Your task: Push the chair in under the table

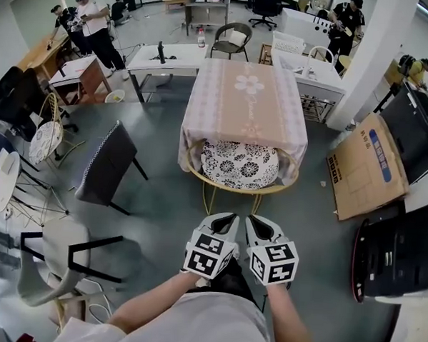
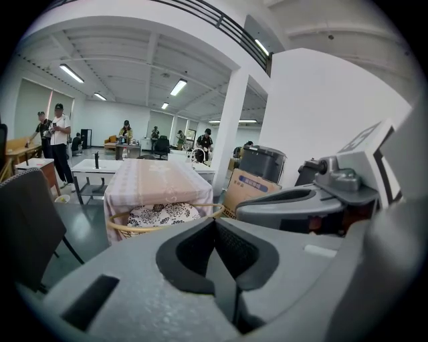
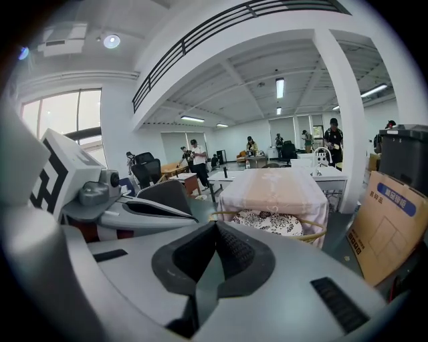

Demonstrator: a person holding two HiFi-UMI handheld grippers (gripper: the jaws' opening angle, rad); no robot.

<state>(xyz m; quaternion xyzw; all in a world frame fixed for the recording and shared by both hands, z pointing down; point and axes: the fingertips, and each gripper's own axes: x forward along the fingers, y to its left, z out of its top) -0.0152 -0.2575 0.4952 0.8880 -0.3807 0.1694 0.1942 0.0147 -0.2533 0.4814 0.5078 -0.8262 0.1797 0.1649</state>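
Note:
A round rattan chair [image 1: 240,166] with a black-and-white flowered cushion sits tucked part way under the table [image 1: 247,100], which wears a pink cloth with a flower print. Its curved back rim still sticks out at the near side. The same chair [image 2: 160,217] [image 3: 273,223] and table [image 2: 155,182] [image 3: 274,188] show ahead in both gripper views. My left gripper [image 1: 226,218] and right gripper [image 1: 255,222] hang side by side a short way in front of the chair, apart from it. Both are shut with nothing between the jaws [image 2: 215,228] [image 3: 215,232].
A dark grey chair [image 1: 107,165] stands to the left of the table, a cardboard box [image 1: 364,166] and a black bin [image 1: 395,255] to the right. White tables, more chairs and several people fill the back of the room. A white pillar [image 1: 370,53] rises at right.

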